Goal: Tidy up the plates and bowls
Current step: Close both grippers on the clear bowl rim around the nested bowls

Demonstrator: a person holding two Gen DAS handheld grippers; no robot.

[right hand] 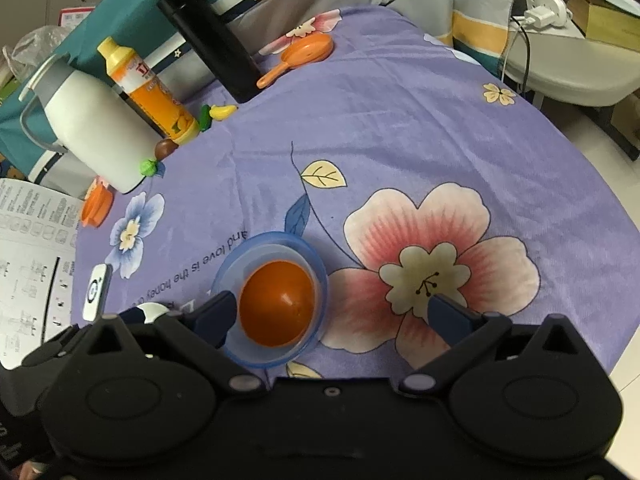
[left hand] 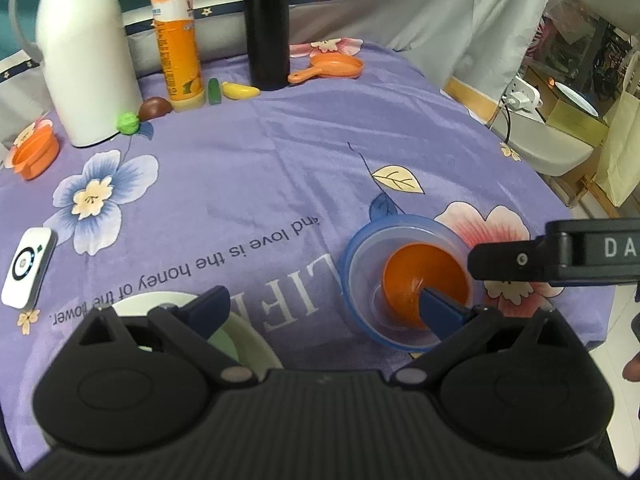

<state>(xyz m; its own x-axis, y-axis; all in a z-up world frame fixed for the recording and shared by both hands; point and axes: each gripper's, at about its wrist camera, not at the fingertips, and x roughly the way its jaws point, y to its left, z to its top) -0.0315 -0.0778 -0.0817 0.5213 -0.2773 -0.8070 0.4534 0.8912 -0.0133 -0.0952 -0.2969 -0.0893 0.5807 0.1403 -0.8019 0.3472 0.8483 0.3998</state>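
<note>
An orange bowl [right hand: 276, 304] sits inside a translucent blue bowl [right hand: 272, 240] on the purple flowered cloth. My right gripper [right hand: 332, 316] hangs open and wide just above the near side of the bowls. Its left finger [right hand: 216, 316] is by the blue rim and nothing is between the pads. In the left wrist view the same orange bowl [left hand: 420, 276] and blue bowl [left hand: 360, 264] lie to the right. My left gripper [left hand: 324, 308] is open. Its right fingertip [left hand: 440, 312] overlaps the orange bowl and its left finger stands over a white plate with a green centre [left hand: 252, 340].
Along the back stand a white jug [left hand: 88, 60], an orange bottle [left hand: 176, 40] and a black flask [left hand: 266, 24]. Nearby lie an orange toy pan [left hand: 332, 66], an orange cup [left hand: 36, 152] and small toy fruits. A white remote [left hand: 28, 268] lies left. The table edge drops at right.
</note>
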